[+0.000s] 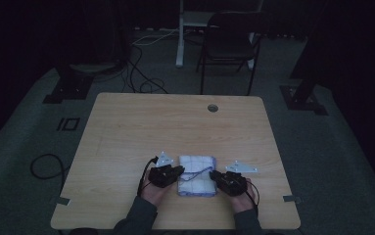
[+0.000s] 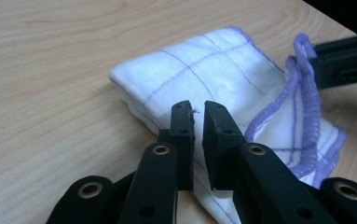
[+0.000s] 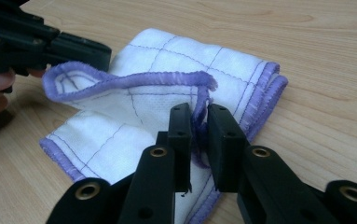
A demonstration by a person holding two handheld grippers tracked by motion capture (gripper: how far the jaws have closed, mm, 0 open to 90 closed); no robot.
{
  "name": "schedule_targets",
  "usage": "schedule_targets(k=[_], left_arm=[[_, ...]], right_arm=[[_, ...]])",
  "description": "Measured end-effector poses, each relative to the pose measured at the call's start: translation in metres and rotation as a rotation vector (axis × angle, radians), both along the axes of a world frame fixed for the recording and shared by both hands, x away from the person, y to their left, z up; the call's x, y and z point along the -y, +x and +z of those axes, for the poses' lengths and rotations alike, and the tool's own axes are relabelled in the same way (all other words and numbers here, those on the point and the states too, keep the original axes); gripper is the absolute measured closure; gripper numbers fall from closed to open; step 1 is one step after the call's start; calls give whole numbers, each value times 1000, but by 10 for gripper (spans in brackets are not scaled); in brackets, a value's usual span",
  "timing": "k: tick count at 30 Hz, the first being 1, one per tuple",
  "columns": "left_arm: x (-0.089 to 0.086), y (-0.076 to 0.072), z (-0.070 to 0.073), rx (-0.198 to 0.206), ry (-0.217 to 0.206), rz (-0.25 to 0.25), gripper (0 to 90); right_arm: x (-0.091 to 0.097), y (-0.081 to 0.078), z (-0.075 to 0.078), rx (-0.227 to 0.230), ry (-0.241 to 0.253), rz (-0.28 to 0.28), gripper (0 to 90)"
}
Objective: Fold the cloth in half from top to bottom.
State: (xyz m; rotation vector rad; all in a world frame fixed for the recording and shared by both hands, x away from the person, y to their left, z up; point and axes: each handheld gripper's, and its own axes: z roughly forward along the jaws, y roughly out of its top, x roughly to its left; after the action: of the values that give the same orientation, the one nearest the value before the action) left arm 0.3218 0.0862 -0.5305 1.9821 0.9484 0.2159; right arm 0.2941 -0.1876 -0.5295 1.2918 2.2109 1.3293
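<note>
A folded white cloth (image 1: 196, 175) with a purple hem and thin grid lines lies near the front edge of the wooden table (image 1: 175, 122). My left gripper (image 1: 179, 170) rests at the cloth's left side. In the left gripper view its jaws (image 2: 198, 109) stand a narrow slit apart over the cloth (image 2: 204, 70), with nothing between them. My right gripper (image 1: 213, 174) is at the cloth's right side. In the right gripper view its jaws (image 3: 198, 112) pinch a raised loop of the purple hem (image 3: 134, 80), which runs across to the left gripper's tip (image 3: 104, 52).
A round cable hole (image 1: 212, 107) sits near the table's far edge. Beyond the table stand a dark folding chair (image 1: 229, 44) and a white desk leg (image 1: 180, 34). Cables (image 1: 141, 73) trail over the dim floor. The person's sleeves enter at the bottom.
</note>
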Motion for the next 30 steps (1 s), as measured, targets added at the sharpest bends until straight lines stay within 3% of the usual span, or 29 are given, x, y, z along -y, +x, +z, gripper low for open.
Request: schedule_targets(k=[7, 17, 27, 30], left_arm=[[5, -18, -4, 17, 49, -56, 827], [3, -27, -10, 15, 65, -71, 823], [-3, -33, -10, 31, 79, -72, 778], [-9, -32, -7, 38, 75, -61, 750]], right_arm=[[6, -1, 3, 11, 28, -7, 721], [15, 2, 9, 44, 39, -41, 667], [16, 10, 6, 41, -3, -51, 643], [21, 18, 2, 37, -32, -76, 631]])
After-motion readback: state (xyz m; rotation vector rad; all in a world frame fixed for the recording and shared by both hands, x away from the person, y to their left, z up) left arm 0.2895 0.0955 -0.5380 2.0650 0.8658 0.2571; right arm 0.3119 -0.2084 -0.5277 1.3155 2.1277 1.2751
